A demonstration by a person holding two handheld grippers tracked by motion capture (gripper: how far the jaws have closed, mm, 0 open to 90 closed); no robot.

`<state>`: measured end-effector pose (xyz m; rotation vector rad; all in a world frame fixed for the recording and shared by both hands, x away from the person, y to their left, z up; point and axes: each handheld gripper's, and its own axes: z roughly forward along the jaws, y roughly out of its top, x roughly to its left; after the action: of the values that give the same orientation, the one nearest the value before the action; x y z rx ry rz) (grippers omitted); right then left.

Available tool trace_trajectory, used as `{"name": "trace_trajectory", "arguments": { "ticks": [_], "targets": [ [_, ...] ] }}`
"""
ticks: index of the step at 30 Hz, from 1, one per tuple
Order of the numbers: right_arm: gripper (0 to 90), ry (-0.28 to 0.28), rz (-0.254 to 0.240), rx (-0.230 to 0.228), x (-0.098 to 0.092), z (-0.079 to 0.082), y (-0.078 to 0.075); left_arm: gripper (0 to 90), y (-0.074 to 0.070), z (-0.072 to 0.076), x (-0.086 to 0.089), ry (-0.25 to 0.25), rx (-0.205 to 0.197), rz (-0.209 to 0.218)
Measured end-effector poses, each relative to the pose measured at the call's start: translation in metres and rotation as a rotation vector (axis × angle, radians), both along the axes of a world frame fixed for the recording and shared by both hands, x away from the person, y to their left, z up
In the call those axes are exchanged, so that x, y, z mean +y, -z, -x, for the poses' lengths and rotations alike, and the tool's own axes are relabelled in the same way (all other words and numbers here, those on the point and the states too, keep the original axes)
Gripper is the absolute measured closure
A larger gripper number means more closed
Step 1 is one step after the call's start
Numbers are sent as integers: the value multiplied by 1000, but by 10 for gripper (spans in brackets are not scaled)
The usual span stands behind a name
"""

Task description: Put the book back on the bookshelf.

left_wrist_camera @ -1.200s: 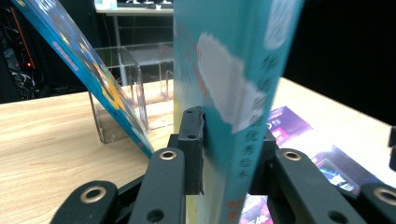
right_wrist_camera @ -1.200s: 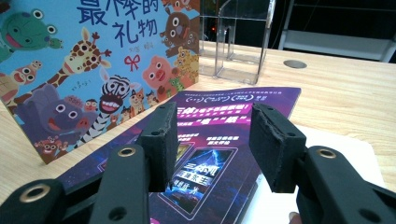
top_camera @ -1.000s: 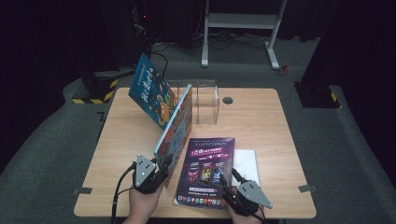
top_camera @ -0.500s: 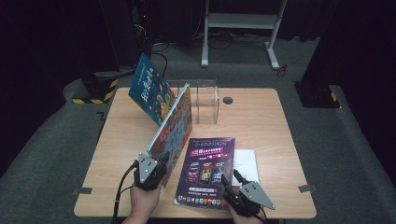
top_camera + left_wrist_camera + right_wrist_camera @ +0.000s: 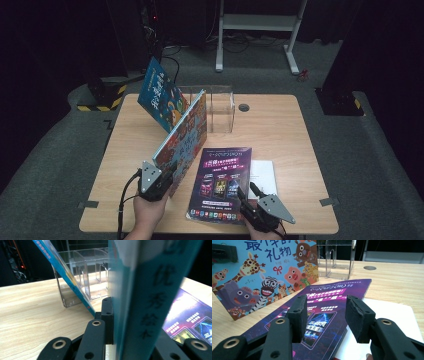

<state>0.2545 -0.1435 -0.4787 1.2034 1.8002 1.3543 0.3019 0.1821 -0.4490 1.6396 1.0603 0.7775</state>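
**Lit table, dark room**

Light falls from above onto the wooden table (image 5: pixel 280 150), which stands bright and evenly lit while the floor and background around it sink into near black. The high view is soft and low in detail. In the left gripper view, the picture book (image 5: pixel 147 297) is badly blurred, and the clear acrylic organizer (image 5: pixel 82 277) behind it shows faint glare.
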Motion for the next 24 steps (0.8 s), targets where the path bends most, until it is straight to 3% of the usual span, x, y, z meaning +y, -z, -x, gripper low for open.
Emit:
{"name": "trace_trajectory", "arguments": {
  "ticks": [6, 9, 18, 24],
  "targets": [
    [527, -3, 0, 1, 0, 1, 0, 805, -1, 0, 0, -3, 14, 5],
    [527, 1, -6, 3, -1, 0, 0, 804, -4, -2, 0, 1, 43, 1],
    [526, -4, -8, 10, -1, 0, 1, 774, -6, -6, 6, 66, 74, 25],
    [526, -8, -5, 12, 0, 0, 2, 772, -3, -5, 5, 57, 45, 22]
  ]
}}
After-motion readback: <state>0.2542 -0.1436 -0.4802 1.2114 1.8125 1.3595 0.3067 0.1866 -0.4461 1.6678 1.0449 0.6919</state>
